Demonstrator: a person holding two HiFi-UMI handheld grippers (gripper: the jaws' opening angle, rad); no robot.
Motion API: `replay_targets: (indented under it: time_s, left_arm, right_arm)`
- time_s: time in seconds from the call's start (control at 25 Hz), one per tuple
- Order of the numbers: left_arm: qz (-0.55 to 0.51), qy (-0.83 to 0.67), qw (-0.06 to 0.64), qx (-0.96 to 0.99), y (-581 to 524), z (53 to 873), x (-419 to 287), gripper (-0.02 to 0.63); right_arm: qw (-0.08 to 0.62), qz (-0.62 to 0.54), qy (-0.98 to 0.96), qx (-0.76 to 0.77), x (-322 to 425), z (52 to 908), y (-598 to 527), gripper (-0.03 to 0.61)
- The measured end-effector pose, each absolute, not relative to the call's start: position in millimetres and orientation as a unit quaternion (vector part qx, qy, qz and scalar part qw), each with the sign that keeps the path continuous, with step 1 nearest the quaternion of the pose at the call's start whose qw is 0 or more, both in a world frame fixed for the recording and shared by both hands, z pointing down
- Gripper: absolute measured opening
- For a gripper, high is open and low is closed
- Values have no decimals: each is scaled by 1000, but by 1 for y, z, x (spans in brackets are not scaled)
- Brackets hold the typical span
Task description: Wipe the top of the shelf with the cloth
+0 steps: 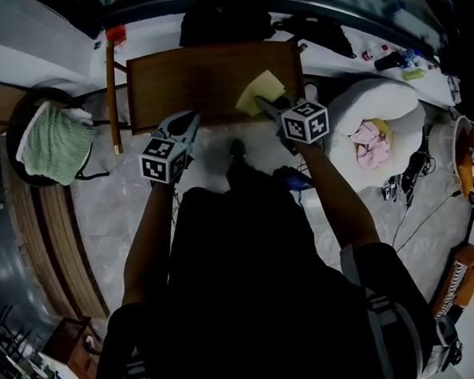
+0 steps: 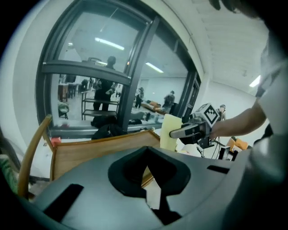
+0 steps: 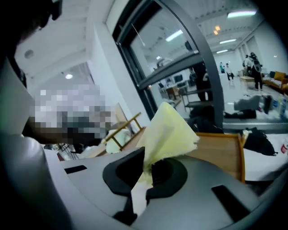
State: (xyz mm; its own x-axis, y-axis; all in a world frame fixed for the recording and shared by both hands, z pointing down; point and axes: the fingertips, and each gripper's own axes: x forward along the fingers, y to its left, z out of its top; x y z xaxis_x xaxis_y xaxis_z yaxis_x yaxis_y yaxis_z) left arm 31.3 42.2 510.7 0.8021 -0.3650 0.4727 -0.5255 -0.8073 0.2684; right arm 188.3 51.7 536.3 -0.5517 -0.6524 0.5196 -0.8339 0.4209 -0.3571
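Observation:
The shelf top (image 1: 206, 78) is a brown wooden rectangle with a raised rim, straight ahead of me. A pale yellow cloth (image 1: 261, 91) hangs over its right front part, pinched in my right gripper (image 1: 267, 105), which is shut on it. The right gripper view shows the cloth (image 3: 168, 132) sticking up from the jaws, the shelf (image 3: 220, 148) behind it. My left gripper (image 1: 191, 125) hovers at the shelf's front left edge, shut and holding nothing. From the left gripper view I see the shelf (image 2: 90, 150), the cloth (image 2: 167, 134) and the right gripper (image 2: 191, 130) to the right.
A dark bag (image 1: 227, 21) lies behind the shelf against a window. A wooden rail (image 1: 113, 96) stands at the shelf's left. Further left is a green cloth (image 1: 54, 140) on a round seat. At the right sit a white cushion (image 1: 392, 103) with a pink cloth (image 1: 372, 143) and cables (image 1: 413, 182).

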Motion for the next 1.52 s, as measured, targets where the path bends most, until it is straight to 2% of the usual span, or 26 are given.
replay_targets:
  time_s: [0.2, 0.6, 0.88, 1.2, 1.4, 1.52]
  left_arm:
    - [144, -192, 169, 956, 77, 464, 10, 11]
    - [32, -167, 154, 973, 178, 366, -83, 9]
    - [-16, -146, 157, 977, 241, 336, -101, 9]
    - [-16, -153, 138, 978, 307, 319, -99, 9]
    - [12, -126, 142, 982, 373, 320, -75, 9]
    - [29, -132, 120, 984, 409, 323, -63, 11]
  right_arm:
    - [81, 188, -879, 431, 110, 441, 83, 31]
    - [53, 86, -898, 428, -5, 353, 181, 31]
    - [43, 81, -905, 415, -8, 327, 242, 31]
    - [22, 73, -911, 405, 7, 309, 313, 31]
    - [5, 37, -927, 372, 9, 282, 383, 31]
    - [2, 24, -929, 370, 15, 279, 421, 31]
